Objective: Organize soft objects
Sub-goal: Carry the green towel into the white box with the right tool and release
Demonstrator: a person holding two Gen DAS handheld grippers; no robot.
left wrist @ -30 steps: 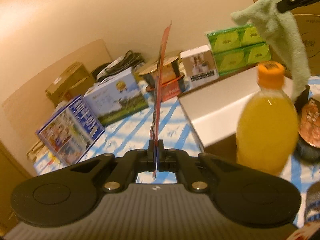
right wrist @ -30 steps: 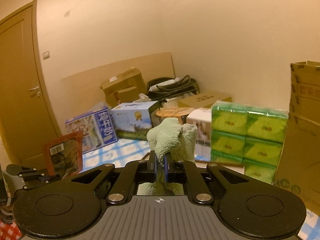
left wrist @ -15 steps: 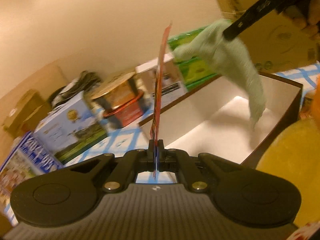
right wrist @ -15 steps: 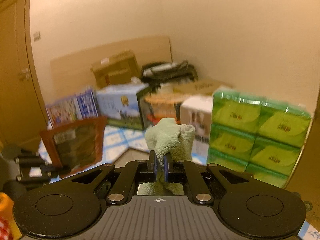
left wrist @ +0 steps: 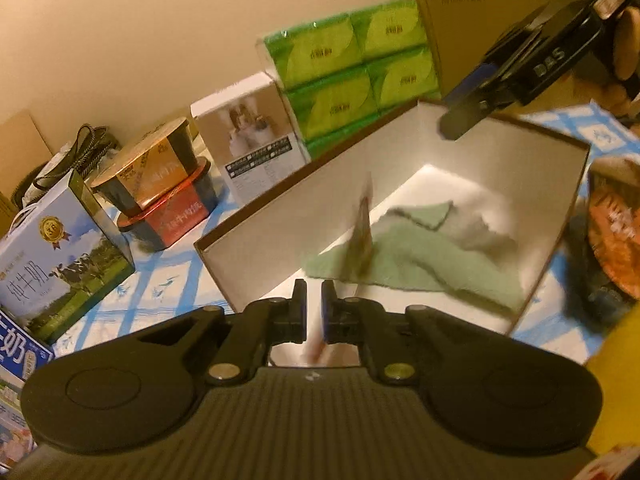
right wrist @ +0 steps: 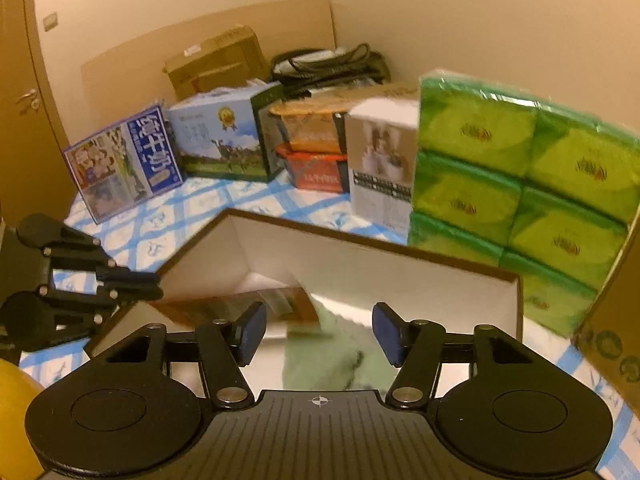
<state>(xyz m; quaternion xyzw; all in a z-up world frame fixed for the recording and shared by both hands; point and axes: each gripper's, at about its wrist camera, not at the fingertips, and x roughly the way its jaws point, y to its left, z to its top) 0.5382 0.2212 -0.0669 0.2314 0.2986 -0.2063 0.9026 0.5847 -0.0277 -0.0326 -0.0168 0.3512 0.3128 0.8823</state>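
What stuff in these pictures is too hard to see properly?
- Flat packet, left wrist view: motion-blurred, print unreadable; whether it has landed in the white box is unclear.
- Green cloth, right wrist view: lower part hidden behind the right gripper.
- Yellow-orange object, left wrist view: cut off by the right edge.
- Left gripper: only a narrow gap shows.

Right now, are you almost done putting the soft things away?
Partly. The green towel already lies in the open box. The right gripper is open and empty above it. The left gripper has just opened, and a flat packet, blurred, is dropping in. What else remains, I cannot tell.
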